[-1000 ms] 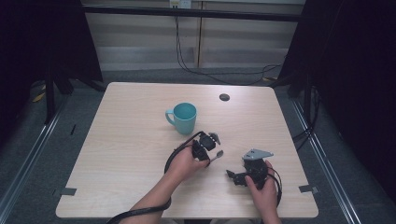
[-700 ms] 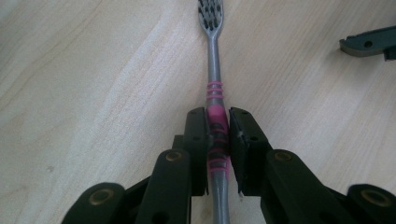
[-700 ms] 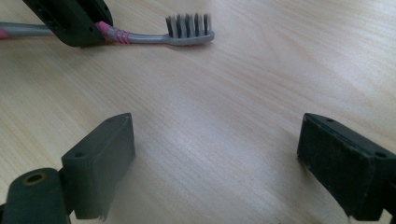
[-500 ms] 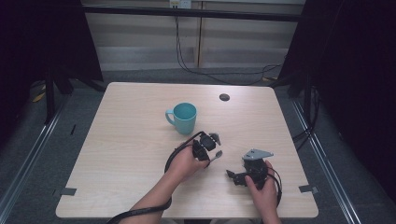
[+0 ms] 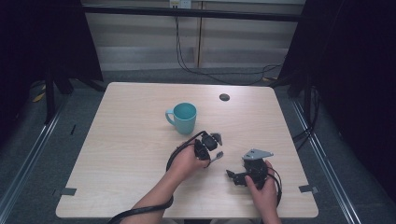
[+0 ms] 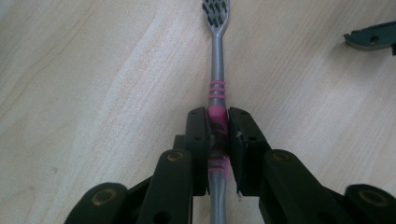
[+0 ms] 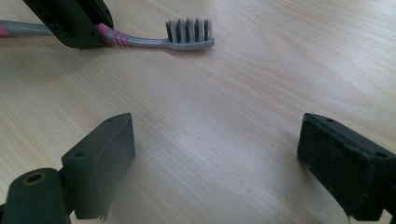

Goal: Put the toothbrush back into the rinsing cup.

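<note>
A grey and pink toothbrush [image 6: 217, 70] lies low over the wooden table [image 5: 130, 140], its bristled head [image 7: 189, 32] pointing away from the hand. My left gripper [image 6: 218, 128] is shut on its pink handle part; in the high view that gripper [image 5: 212, 151] sits right of the table's middle with the brush head [image 5: 218, 155] sticking out. My right gripper [image 7: 215, 163] stands open just above the tabletop, nothing between its jaws, a short way from the brush head. In the high view it [image 5: 232, 176] rests near the front right.
A teal mug [image 5: 183, 117] stands upright behind the left gripper. A small dark round spot [image 5: 224, 97] marks the table's far side. Cables trail from both grippers toward the front edge. Dark curtains flank the table.
</note>
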Available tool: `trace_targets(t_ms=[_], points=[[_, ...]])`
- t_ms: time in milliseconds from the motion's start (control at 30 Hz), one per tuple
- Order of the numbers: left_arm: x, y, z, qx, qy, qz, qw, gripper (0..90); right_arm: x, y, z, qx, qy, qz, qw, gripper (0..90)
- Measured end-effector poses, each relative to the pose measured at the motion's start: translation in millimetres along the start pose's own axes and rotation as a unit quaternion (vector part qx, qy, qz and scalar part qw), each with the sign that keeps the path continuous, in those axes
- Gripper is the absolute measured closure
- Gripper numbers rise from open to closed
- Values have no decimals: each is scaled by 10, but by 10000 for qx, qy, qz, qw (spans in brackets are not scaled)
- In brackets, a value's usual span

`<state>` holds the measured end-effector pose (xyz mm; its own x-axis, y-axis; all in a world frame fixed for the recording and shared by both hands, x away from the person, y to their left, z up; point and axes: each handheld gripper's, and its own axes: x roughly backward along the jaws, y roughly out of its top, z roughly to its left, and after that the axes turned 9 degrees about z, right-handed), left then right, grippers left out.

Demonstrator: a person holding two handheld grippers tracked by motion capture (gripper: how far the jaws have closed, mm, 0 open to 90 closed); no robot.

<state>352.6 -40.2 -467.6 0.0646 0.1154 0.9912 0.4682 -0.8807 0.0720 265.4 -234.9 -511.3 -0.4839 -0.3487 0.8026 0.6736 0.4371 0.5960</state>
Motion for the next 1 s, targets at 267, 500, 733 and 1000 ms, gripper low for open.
trace_targets(t_ms=[267, 500, 733, 1000], points=[[3, 22, -9, -25, 26, 102, 9999, 787, -3, 2, -2, 17, 0, -11, 10000, 108], [1, 33, -5, -43, 6, 120, 9999, 790, -3, 2, -2, 17, 0, -12, 10000, 108], [-3, 36, -4, 9, 8, 14, 10000, 792, -3, 2, -2, 21, 1, -11, 10000, 107], [76, -22, 39, 42, -125, -231, 9996, 792, -6, 4, -3, 26, 1, -20, 10000, 107]])
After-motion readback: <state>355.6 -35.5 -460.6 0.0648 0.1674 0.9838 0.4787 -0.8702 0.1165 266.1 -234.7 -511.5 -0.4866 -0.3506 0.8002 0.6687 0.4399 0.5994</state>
